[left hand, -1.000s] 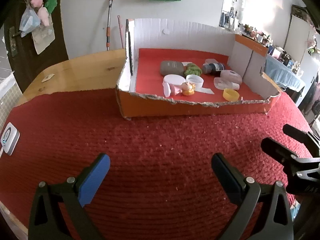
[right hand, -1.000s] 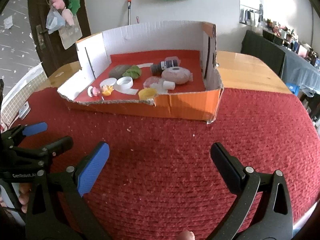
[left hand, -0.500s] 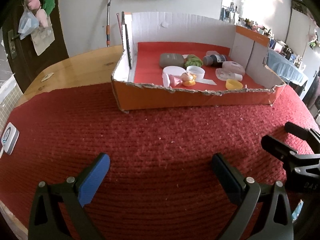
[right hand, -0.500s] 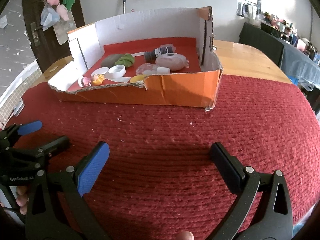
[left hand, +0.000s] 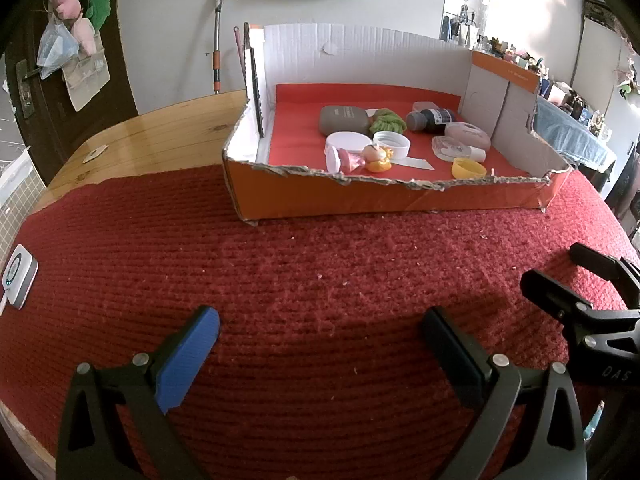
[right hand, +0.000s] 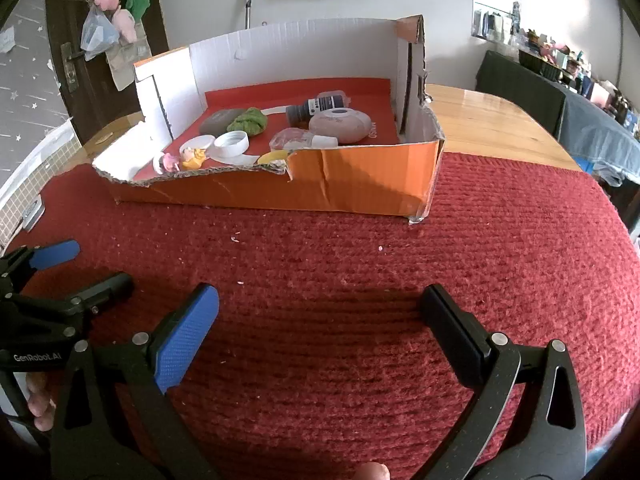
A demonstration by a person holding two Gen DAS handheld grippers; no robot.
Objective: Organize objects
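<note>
The left tool (left hand: 320, 332) hangs low over the red mat (left hand: 320, 280) with its two fingers spread wide and nothing between them, one pad blue and the other black. The right tool (right hand: 320, 312) is likewise spread wide and holds nothing, just above the same mat. Each tool shows at the edge of the other's view, side by side and apart from one another.

Ahead of both tools, well apart from their fingertips, a cardboard box (left hand: 360, 196) with an orange outer face, white inner walls and a ragged, torn front edge stands on the mat. Its floor is red and carries the loose objects. A grey flat case (left hand: 344, 120) lies toward the back, with a green crumpled item (left hand: 387, 119) just beside it. A dark bottle (left hand: 430, 119) lies on its side near the box's right wall, next to a pinkish oval pouch (left hand: 468, 135). Nearer the front are a white lid (left hand: 347, 142), a white open cap (left hand: 391, 145), a small pink and orange toy figure (left hand: 366, 158) and a yellow cap (left hand: 468, 168).

The mat covers the near part of a wooden counter (left hand: 160, 136), whose bare surface shows beyond the box. A small white device (left hand: 18, 280) lies at the mat's left edge.
</note>
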